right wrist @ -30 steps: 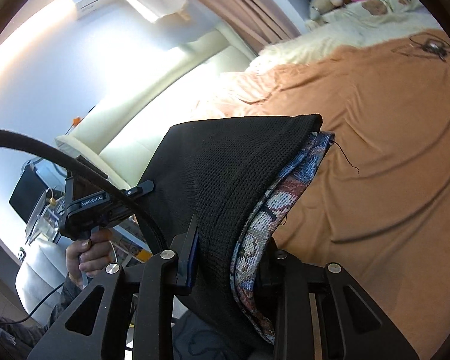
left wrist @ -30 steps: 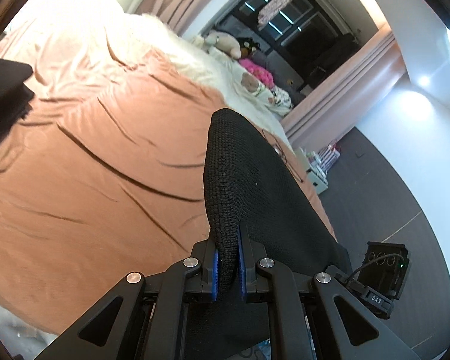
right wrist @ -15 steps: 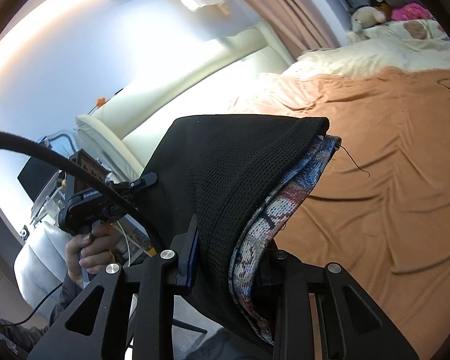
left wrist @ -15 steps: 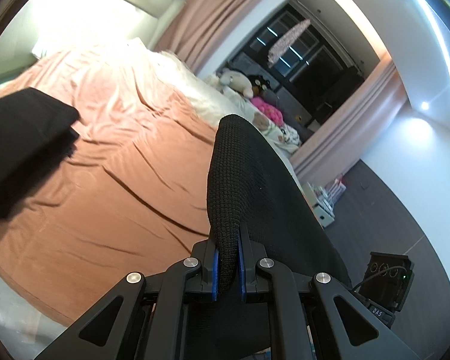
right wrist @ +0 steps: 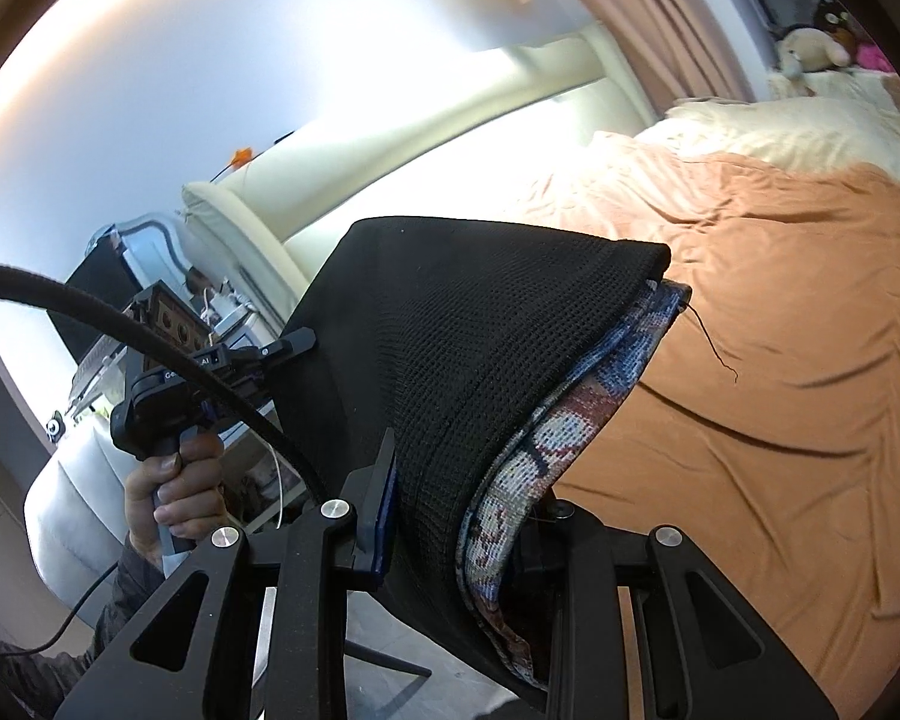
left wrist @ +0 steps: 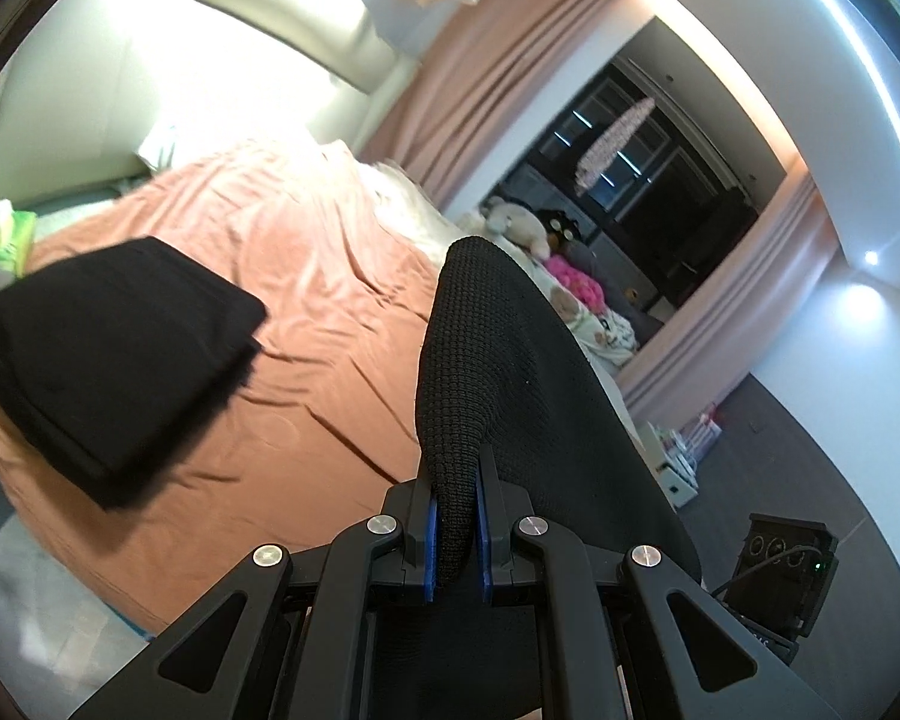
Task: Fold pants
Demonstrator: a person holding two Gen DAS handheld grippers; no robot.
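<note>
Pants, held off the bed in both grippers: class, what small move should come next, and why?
Probably lower both grippers together toward the bed. The left gripper and right gripper are each shut on the pants, which hang in the air, so no fold can be laid flat yet.

Two tongs [left wrist: 456, 531], two black garments [left wrist: 510, 372].

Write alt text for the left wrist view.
The left tongs are shut on a fold of black knit pants, held up above an orange bedspread. A folded black garment lies on the bed to the left.
</note>
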